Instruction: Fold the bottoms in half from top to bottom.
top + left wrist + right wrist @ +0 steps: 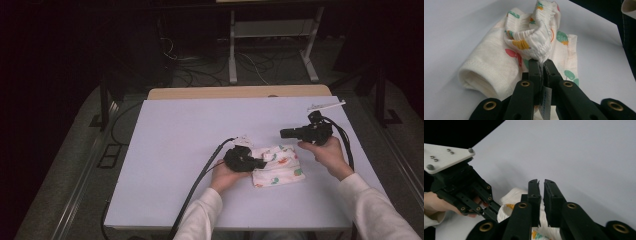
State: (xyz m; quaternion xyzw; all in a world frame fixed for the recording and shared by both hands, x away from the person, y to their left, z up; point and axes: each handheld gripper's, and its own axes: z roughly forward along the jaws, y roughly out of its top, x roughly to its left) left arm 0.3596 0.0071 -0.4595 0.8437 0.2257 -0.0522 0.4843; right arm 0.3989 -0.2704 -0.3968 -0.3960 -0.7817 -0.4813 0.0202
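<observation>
The cloth [278, 165], a small white garment printed with coloured shapes, lies folded near the middle of the counter's [175, 130] near edge, a little toward the right corner. Its gathered elastic hem [534, 37] stands up off the folded body and runs straight into my left gripper [541, 62], whose jaws are clenched on that hem. A small white tag [546, 97] hangs between those jaws, but I cannot read any writing on it, and I see no brand elsewhere.

In the high view my left gripper [243, 158] sits at the cloth's left end, touching it, pointing right along its long axis, which runs roughly parallel to the near edge. My right gripper [300, 133] hovers just beyond the cloth's far right corner, clear of the fabric, aimed left. Its jaws are drawn nearly together with only a thin slit between them, grasping nothing [541, 183].

I judge the coming move turns on this: the free end lies below and toward me from the right jaws.
</observation>
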